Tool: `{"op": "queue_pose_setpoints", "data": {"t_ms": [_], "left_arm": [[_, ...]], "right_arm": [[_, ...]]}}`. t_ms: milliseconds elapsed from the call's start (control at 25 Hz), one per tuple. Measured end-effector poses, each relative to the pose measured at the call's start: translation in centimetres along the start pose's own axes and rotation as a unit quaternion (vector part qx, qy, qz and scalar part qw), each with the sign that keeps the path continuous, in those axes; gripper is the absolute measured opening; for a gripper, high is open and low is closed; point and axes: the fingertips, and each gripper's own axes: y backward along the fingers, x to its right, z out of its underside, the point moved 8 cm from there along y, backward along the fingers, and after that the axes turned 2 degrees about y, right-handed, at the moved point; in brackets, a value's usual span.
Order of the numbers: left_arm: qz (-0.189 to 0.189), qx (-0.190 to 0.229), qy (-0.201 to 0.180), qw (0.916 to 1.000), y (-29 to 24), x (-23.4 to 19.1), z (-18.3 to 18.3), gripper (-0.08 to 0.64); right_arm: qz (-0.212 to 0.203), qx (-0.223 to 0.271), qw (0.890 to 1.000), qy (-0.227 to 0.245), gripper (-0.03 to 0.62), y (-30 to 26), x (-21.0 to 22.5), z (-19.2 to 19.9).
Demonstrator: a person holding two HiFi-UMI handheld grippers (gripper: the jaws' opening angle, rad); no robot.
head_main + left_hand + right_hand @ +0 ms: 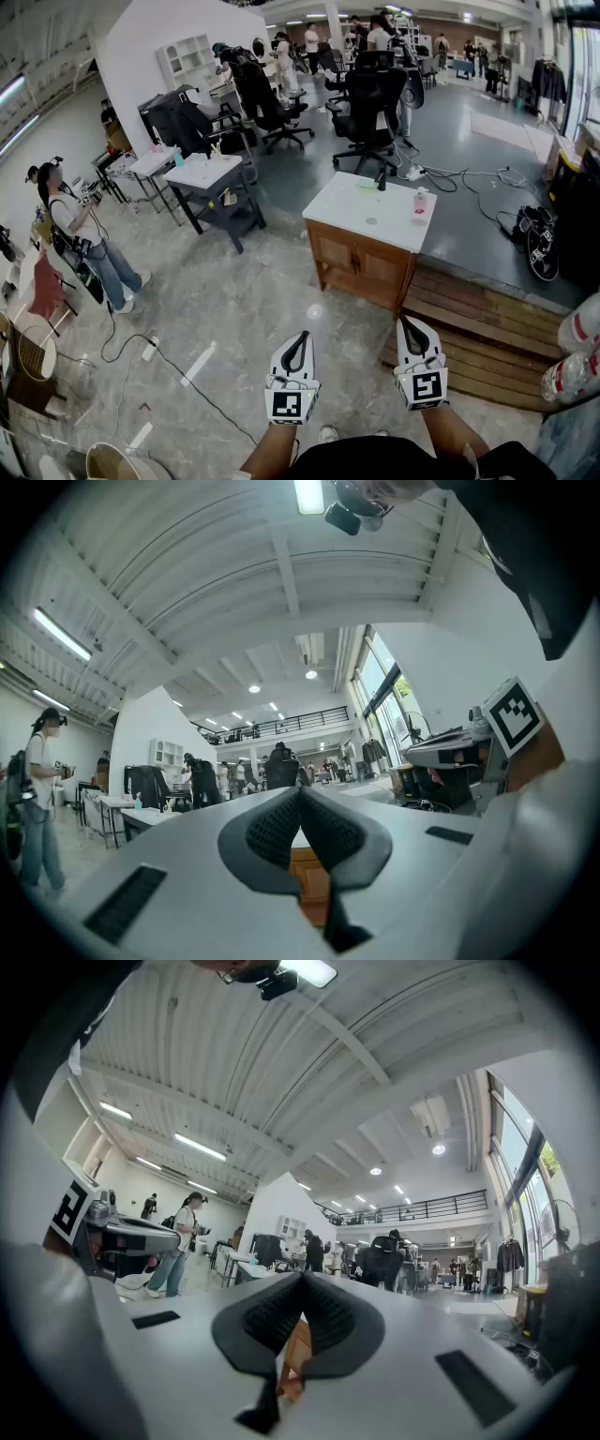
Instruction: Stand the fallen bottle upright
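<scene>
A wooden cabinet with a white top (349, 208) stands a few steps ahead in the head view. A small pale bottle with a pink label (421, 202) is on the right part of that top; whether it stands or lies I cannot tell at this distance. A dark upright item (381, 178) is at the top's back edge. My left gripper (301, 336) and right gripper (409, 322) are held level low in the view, well short of the cabinet. Both are shut with nothing between the jaws. The left gripper (300, 791) and right gripper (302, 1277) show pads pressed together, with cabinet wood (309, 874) behind.
A low wooden platform (487, 328) lies right of the cabinet, with plastic bottles (579, 349) at the right edge. A person (82, 234) stands at the left. A grey table (211, 178), office chairs (370, 103) and floor cables (469, 178) lie beyond.
</scene>
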Motion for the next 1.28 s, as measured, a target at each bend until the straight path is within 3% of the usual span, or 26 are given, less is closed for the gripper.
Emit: {"op": "queue_pose_setpoints", "data": {"t_ms": [160,560,880,1040,1280], "left_arm": [[-0.003,0.019,0.004,0.9998,-1.2,-1.1,0.1,0.018],[0.002,0.004,0.016,0.9999,-1.1,-3.0,0.6,0.018],[0.038,0.011,0.027,0.9989,-0.6,-5.7,2.1,0.018],[0.060,-0.009,0.022,0.9979,-0.5,-7.9,3.1,0.018],[0.071,-0.011,0.024,0.9971,-1.1,-11.4,4.2,0.018]], "right_arm": [[0.003,0.004,1.000,-0.005,0.012,-1.4,-0.6,0.4],[-0.006,0.007,1.000,0.001,0.014,-2.5,-2.9,0.1],[0.018,0.066,0.998,-0.002,0.017,-4.6,-6.5,-1.1],[0.030,0.064,0.997,-0.005,0.017,-6.3,-8.4,-1.2],[0.043,0.059,0.997,-0.004,0.109,-8.5,-10.0,-0.9]]}}
